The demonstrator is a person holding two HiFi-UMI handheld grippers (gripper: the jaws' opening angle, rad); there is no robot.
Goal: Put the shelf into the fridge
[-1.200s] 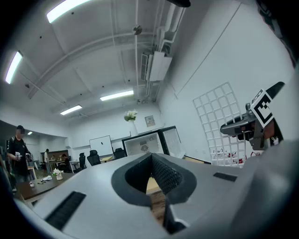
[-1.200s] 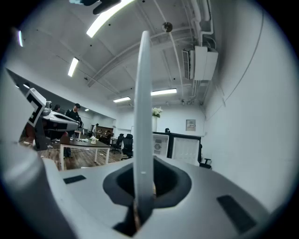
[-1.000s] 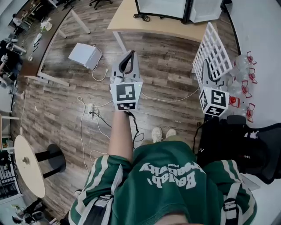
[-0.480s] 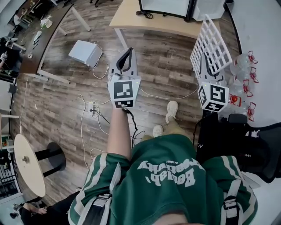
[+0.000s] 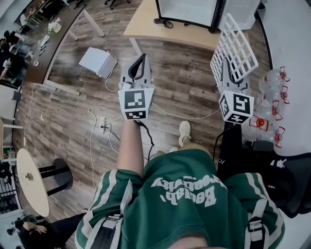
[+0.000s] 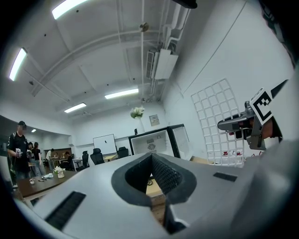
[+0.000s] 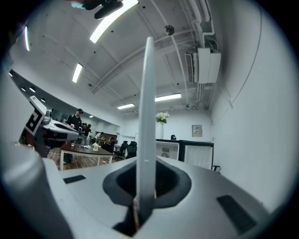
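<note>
Wire shelf [image 5: 236,46] pinched edge-on in right gripper [image 5: 228,68], upright over wood floor [image 5: 184,63], near fridge [image 5: 187,8] on table [image 5: 146,24]. Left gripper [image 5: 140,63] closed, empty, well apart from shelf.

Bright, even indoor light from ceiling strip lights [image 6: 120,94]; soft shadows; heavy fisheye curvature, dark vignetted corners in gripper views.

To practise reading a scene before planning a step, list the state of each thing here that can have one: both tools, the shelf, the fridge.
left tool: shut, nothing between its jaws.
right tool: shut on the shelf's edge.
shelf: held upright in the air, not yet in the fridge.
fridge: door open.
</note>
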